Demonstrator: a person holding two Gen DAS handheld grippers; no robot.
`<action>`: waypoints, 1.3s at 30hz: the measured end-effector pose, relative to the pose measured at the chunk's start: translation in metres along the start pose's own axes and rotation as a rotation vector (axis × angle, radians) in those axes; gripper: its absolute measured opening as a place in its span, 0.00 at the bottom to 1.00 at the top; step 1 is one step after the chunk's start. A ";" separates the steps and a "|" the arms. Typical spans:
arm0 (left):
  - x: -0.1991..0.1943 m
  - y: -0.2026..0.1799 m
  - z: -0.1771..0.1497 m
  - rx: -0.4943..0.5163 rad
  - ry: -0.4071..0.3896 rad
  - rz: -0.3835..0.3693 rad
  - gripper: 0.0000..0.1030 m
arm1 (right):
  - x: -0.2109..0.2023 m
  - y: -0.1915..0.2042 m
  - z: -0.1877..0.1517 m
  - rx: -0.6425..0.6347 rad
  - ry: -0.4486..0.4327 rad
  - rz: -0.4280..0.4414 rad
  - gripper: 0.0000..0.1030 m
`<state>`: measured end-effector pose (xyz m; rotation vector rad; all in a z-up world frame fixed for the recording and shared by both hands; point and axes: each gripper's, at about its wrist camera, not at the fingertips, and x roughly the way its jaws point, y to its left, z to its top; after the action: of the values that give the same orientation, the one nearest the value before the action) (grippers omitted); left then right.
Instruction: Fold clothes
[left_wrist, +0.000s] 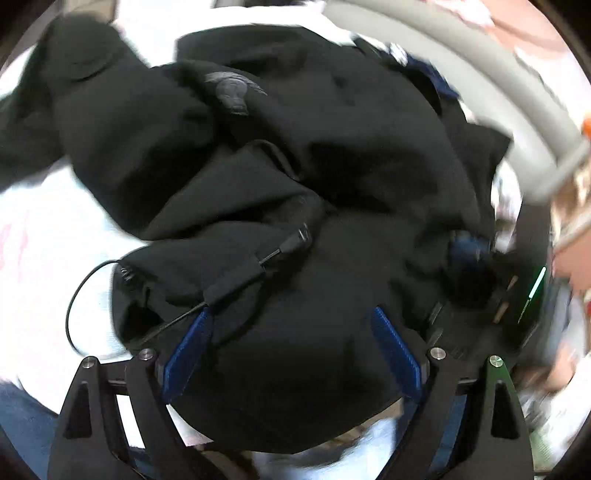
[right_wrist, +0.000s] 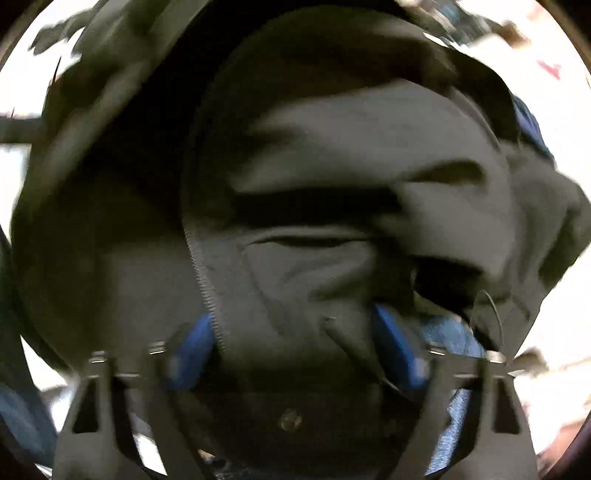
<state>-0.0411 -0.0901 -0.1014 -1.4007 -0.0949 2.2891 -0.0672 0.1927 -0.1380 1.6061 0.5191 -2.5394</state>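
Black, crumpled zip-up fleece jacket (left_wrist: 295, 155) lies heaped on white surface (left_wrist: 33, 236). Left gripper (left_wrist: 291, 317) jaws spread wide above it, gripping nothing. Right gripper (right_wrist: 291, 325) jaws apart, jacket fabric between blue pads (right_wrist: 395, 347); contact unclear through blur.

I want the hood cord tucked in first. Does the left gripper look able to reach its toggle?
Probably yes: the toggle lies on top of the black hoodie, uncovered, just ahead of the open left gripper.
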 end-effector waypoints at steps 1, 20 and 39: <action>0.001 -0.005 -0.001 0.035 0.000 0.020 0.87 | -0.003 -0.013 0.000 0.054 -0.013 0.032 0.57; -0.098 0.103 0.047 -0.222 -0.237 0.238 0.09 | -0.068 -0.112 -0.020 0.509 -0.267 0.112 0.26; -0.027 0.144 0.038 -0.334 -0.149 0.074 0.84 | -0.019 -0.062 -0.017 0.383 -0.097 0.077 0.68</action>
<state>-0.1122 -0.2234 -0.1021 -1.4049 -0.5001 2.5235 -0.0600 0.2550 -0.1135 1.5562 -0.0437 -2.7629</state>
